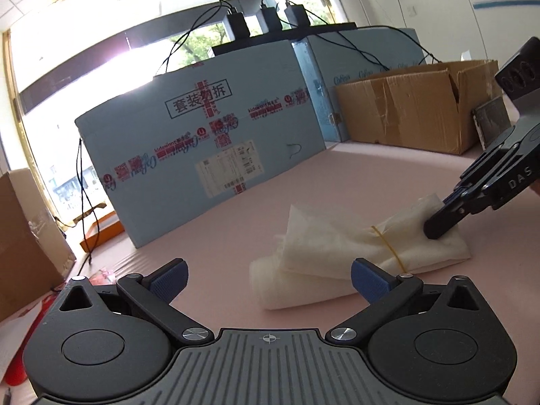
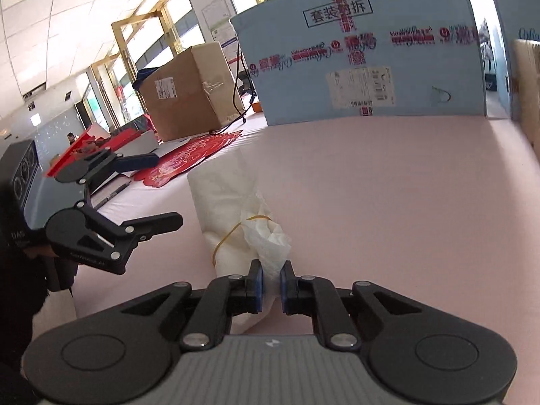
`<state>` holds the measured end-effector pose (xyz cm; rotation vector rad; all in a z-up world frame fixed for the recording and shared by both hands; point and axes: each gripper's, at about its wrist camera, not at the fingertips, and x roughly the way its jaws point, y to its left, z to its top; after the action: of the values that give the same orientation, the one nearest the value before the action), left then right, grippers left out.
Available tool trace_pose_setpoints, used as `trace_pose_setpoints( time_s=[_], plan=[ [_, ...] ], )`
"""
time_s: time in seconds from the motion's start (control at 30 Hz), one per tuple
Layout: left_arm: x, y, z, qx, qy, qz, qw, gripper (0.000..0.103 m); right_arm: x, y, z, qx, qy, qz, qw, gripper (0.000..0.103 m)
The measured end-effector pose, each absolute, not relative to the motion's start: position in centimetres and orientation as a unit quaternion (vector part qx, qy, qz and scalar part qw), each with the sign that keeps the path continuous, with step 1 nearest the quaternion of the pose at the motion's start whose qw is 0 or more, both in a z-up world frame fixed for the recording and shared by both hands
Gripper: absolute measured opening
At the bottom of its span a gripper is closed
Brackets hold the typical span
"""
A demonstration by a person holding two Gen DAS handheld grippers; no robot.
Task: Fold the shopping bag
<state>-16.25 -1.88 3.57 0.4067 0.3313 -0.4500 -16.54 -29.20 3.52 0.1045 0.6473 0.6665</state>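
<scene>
A white shopping bag (image 1: 324, 249) lies on the pink table as a folded bundle, with a yellow rubber band (image 1: 388, 246) around it. In the left wrist view my right gripper (image 1: 438, 216) comes in from the right and pinches the bag's crumpled end. The right wrist view shows the blue pads (image 2: 256, 285) pressed on that end of the bag (image 2: 219, 195), beside the band (image 2: 229, 234). My left gripper (image 1: 270, 280) is open just short of the bag's near end, nothing between its fingers. It also shows at the left of the right wrist view as the left gripper (image 2: 165, 189).
A large light-blue carton (image 1: 202, 128) stands at the back of the pink table (image 1: 236, 222), with an open brown cardboard box (image 1: 405, 114) to its right. Another brown box (image 2: 189, 91) and a red paper cut-out (image 2: 189, 158) sit toward the left.
</scene>
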Motion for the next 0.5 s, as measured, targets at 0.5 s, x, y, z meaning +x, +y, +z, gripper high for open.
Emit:
trace_pose_setpoints(
  time_s=[0.5],
  plan=[
    [-9.7, 0.2, 0.8, -0.177, 0.264, -0.126, 0.94, 0.103, -8.0, -30.2, 2.8, 0.118, 0.309, 0.267, 0.905, 0.059]
  ],
)
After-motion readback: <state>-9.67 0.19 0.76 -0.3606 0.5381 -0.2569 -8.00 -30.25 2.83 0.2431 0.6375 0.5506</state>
